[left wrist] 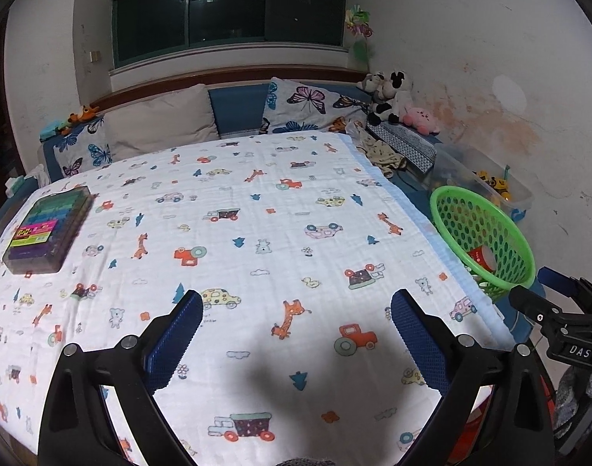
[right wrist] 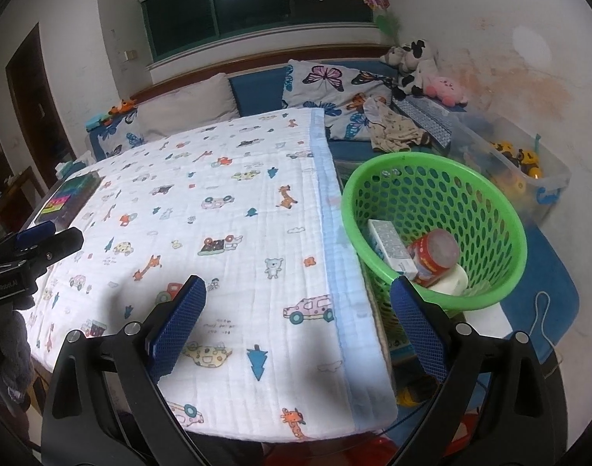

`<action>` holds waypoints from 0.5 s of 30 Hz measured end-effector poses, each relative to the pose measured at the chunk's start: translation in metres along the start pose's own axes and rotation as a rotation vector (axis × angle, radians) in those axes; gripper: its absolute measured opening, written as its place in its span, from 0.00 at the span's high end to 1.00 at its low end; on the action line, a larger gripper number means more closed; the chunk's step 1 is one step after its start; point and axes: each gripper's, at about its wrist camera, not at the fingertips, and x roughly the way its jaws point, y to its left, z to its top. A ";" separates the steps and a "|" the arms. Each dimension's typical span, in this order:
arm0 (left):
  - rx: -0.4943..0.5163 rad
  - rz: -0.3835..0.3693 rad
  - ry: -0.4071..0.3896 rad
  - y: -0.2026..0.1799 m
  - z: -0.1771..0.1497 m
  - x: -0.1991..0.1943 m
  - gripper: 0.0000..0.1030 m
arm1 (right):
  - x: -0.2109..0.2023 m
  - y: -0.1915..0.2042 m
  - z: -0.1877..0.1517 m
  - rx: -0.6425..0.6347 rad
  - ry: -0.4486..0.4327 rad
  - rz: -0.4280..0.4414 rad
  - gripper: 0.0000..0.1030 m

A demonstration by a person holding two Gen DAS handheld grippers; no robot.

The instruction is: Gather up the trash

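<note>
L claw [left wrist: 296, 303]: wide open, nothing between blue pads, over printed blanket [left wrist: 257, 213] near its front edge.
R claw [right wrist: 297, 291]: wide open, holding nothing, above blanket's R edge; R finger tip overlaps basket rim in right wrist view.
Basket [right wrist: 490, 209]: green, perforated, round, tilted w/ mouth toward cameras, just beside blanket's R edge.
Trash in basket: white carton [right wrist: 391, 246] leaning on L inner wall; red cup w/ foil lid [right wrist: 435, 256] on its side, touching carton; white bottle [right wrist: 453, 281] under cup at front rim. Left wrist view shows only a red/white scrap through basket mouth.
Blanket: white w/ cars, giraffes, trees; pale blue border on R side; spread flat on raised surface, can't tell if table or bed.
Dark case [left wrist: 47, 229]: colourful label, flat on blanket's far L part, well apart from both claws.
Clear bin [right wrist: 528, 171]: yellow toys inside, behind basket by wall.
Pillows: beige [left wrist: 160, 120] and butterfly print [left wrist: 307, 105] at far end below window.
Plush toys [left wrist: 393, 101]: far R corner, near wall.
</note>
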 end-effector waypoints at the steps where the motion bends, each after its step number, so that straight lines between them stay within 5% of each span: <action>1: 0.001 0.001 -0.002 0.000 -0.001 -0.001 0.08 | 0.000 0.000 0.000 0.000 0.000 0.001 0.08; 15: 0.009 0.048 -0.041 0.004 -0.010 -0.013 0.08 | -0.005 0.014 -0.001 -0.022 -0.009 0.018 0.08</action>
